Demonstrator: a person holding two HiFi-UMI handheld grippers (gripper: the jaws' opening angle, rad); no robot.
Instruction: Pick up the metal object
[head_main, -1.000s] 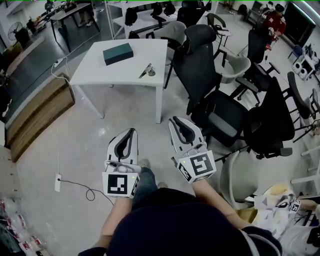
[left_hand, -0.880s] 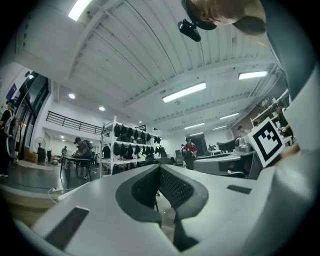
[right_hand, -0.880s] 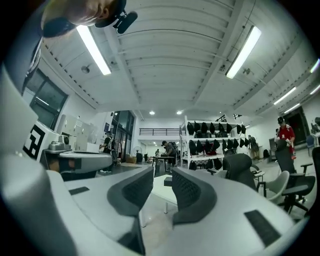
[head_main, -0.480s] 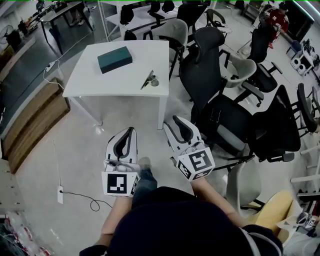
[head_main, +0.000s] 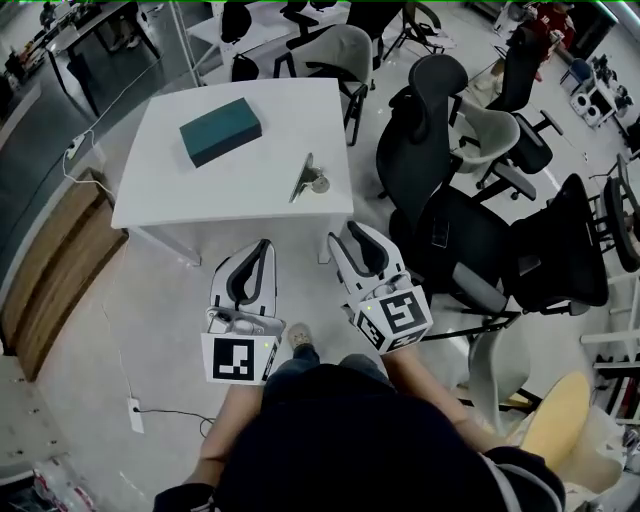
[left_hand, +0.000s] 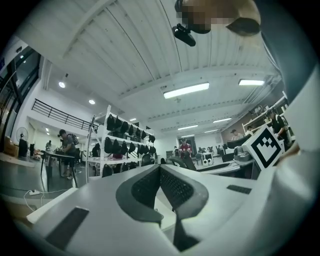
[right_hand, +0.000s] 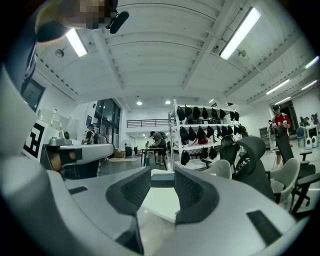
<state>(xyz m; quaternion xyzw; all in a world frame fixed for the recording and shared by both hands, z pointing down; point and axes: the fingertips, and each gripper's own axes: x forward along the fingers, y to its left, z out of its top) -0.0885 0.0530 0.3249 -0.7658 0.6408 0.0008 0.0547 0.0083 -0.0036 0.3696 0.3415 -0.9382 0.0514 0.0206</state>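
Note:
The metal object (head_main: 308, 178), a thin silvery piece with a round end, lies near the front right edge of the white table (head_main: 170, 195). Both grippers hang over the floor just short of that edge, apart from the object. My left gripper (head_main: 264, 246) is shut, its dark pads meeting at the tips in the left gripper view (left_hand: 160, 169), with nothing between them. My right gripper (head_main: 349, 234) stands open. In the right gripper view (right_hand: 162, 186) a gap shows between its pads, with only the table top (right_hand: 159, 202) beyond it.
A teal box (head_main: 220, 130) lies on the table behind and left of the metal object. Black office chairs (head_main: 430, 130) (head_main: 520, 260) crowd the right side close to the table. A wooden platform (head_main: 50, 270) and a floor power strip (head_main: 131, 413) are at the left.
The table and its objects have come nearer and lower in the head view as the person walked toward it. Both grippers stayed out in front, side by side.

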